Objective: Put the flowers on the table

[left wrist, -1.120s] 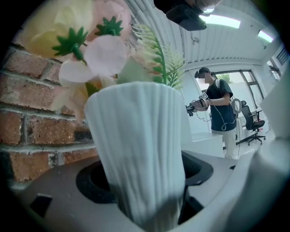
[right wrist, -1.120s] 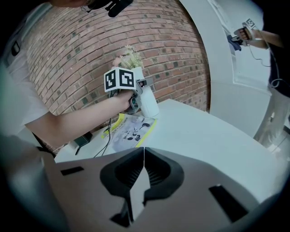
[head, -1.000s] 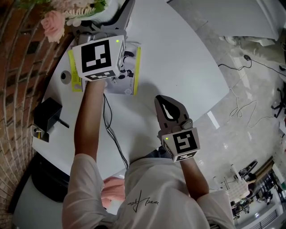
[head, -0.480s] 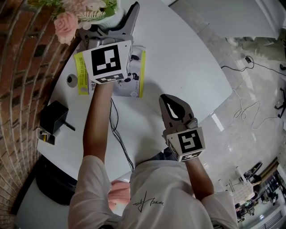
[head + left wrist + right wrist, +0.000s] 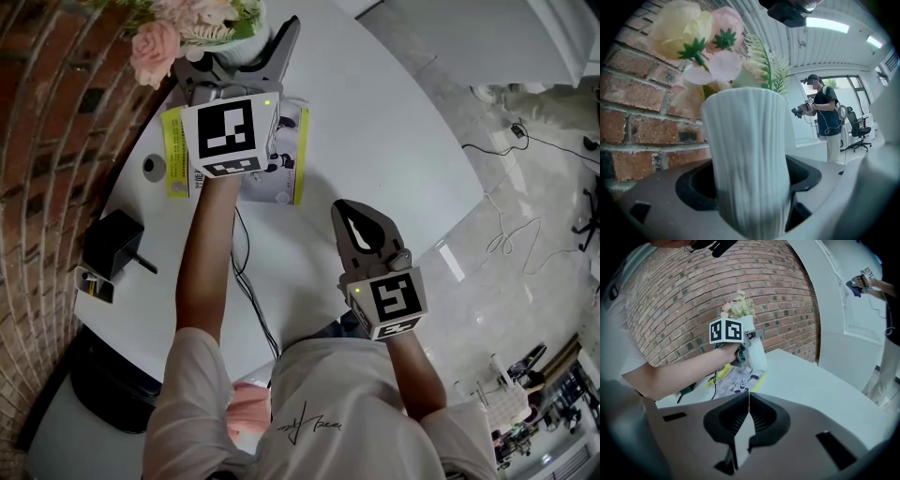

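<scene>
A white ribbed vase (image 5: 747, 159) contains the flowers (image 5: 701, 37), pink and cream blooms with some green fern leaves, and they rise out of its mouth. The left gripper (image 5: 234, 58) has its jaws apart by the width of the vase and pressed on its body from both sides, so the vase stands upright between them, low in the left gripper view. In the head view the flowers are at the far left corner of the white table (image 5: 394, 141), beside the edge that runs along the brick wall (image 5: 47, 112), and the vase is just beyond the far edge of a printed sheet (image 5: 281, 178) with yellow borders. I cannot tell whether the base of the vase touches the table. The right gripper (image 5: 748, 404) has its jaws fully together with nothing between them; it is over the near edge of the table, well apart from the vase. A black box (image 5: 112, 244) lies near the left edge, and a dark cable (image 5: 248, 300) runs from the sheet toward the near edge.
</scene>
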Tool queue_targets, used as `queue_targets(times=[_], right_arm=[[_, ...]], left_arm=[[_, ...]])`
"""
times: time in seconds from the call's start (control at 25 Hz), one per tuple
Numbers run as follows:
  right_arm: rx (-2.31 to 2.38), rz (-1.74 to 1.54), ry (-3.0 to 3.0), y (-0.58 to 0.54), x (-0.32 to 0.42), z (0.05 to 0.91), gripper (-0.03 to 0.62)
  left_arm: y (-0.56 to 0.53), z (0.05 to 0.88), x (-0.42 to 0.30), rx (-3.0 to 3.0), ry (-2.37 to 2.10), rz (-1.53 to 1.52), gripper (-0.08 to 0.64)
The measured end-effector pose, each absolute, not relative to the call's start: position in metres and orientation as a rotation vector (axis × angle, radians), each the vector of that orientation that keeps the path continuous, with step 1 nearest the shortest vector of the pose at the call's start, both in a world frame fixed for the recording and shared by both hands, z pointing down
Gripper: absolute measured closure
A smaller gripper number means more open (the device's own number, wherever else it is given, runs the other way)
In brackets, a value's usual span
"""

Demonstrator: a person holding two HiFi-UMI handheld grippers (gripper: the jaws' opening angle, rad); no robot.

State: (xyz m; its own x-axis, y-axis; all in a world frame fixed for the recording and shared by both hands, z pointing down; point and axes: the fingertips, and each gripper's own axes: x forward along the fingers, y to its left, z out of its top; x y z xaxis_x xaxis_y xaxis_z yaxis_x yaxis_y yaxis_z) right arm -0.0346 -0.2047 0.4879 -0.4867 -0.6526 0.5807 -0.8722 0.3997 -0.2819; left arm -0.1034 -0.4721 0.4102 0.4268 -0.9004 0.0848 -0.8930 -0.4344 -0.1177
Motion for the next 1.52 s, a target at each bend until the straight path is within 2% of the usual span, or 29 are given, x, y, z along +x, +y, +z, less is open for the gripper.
queue_targets(times=[1.52], right_arm=[[1.354,0.710,-2.393,-0.192,-0.040,0.425,0.566]], left_arm=[[-0.398,0.398,-0.138,-2.559,1.821,-0.203,0.130]])
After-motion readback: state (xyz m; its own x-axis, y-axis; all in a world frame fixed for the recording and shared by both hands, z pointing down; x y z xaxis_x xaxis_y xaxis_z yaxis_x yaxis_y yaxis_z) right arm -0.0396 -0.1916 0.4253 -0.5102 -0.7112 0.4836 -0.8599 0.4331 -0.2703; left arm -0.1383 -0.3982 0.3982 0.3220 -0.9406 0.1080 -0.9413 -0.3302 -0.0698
